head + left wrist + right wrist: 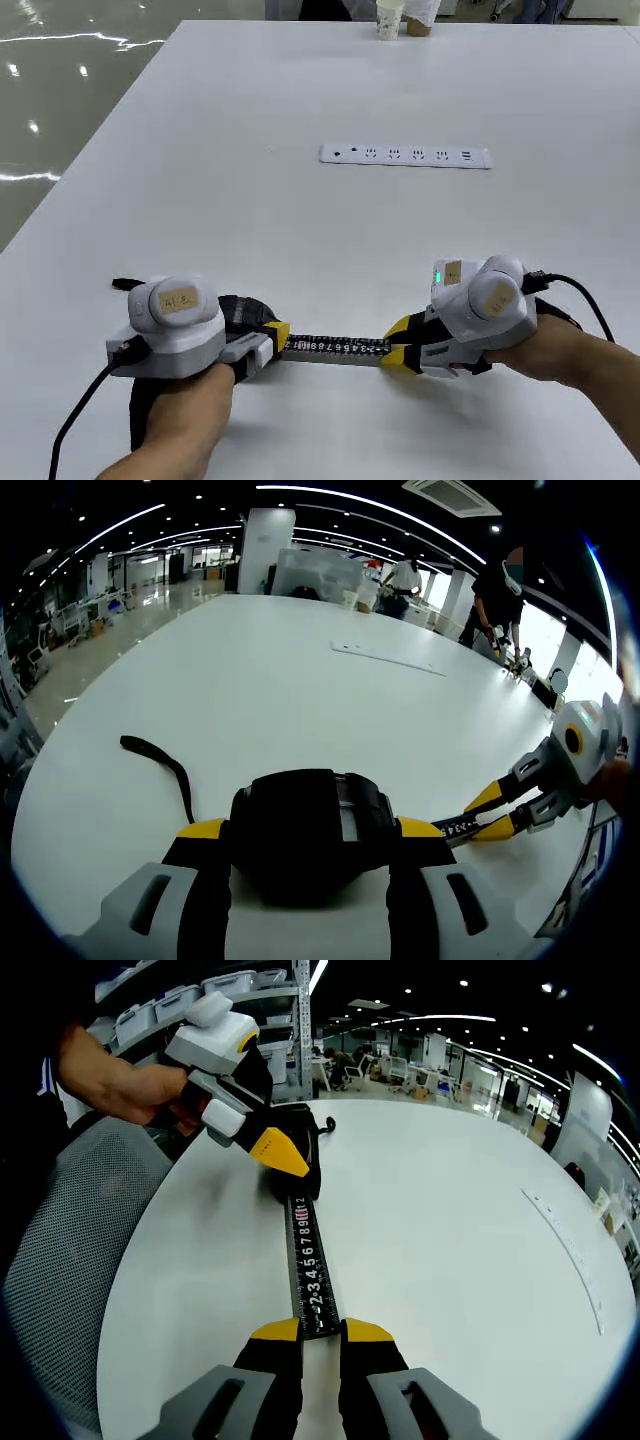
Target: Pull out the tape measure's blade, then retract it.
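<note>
Lying near the front edge of the desk (300,220), the black tape measure (310,815) is clamped at its case between the fingers of the left gripper (272,340), while the right gripper (320,1335) pinches the tip of the blade (308,1260), drawn out a short way.

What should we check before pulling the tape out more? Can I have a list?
1. Black round tape measure case clamped between the jaws of the left gripper: ok.
2. Tip of the black numbered blade pinched by the right gripper: ok.
3. Blade straight and untwisted between the two grippers: ok.
4. White power strip lying well away from the blade on the white table: ok.
5. Whether the blade is locked: cannot tell.
</note>
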`<state>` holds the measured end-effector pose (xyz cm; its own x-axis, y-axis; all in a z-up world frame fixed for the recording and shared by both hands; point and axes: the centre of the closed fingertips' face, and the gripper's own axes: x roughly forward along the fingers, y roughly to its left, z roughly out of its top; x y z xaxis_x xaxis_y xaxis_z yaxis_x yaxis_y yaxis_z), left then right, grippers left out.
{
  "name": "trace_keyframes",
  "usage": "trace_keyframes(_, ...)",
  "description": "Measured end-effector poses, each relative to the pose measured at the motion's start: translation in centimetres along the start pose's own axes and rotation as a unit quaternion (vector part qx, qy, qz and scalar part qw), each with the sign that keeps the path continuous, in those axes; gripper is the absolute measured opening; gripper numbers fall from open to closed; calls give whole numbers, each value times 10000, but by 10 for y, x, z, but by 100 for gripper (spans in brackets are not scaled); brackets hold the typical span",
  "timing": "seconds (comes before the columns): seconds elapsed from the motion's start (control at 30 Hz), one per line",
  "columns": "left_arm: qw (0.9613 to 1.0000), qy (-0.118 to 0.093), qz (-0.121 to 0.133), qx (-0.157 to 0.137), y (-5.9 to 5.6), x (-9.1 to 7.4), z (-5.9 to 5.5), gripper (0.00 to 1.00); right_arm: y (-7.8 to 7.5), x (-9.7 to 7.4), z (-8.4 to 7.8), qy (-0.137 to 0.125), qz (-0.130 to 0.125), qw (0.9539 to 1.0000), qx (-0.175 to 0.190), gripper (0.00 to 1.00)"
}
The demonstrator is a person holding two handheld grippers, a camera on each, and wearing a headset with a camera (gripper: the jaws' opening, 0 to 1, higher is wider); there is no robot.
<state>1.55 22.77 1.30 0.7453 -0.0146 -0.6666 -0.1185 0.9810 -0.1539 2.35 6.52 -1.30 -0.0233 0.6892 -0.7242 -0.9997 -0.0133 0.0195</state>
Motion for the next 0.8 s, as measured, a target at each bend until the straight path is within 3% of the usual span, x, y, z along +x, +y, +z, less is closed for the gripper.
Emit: trace_keyframes(0.8, 10000, 18, -23, -21, 0, 0, 0, 58, 3, 18, 21, -108, 52, 9999, -39, 10)
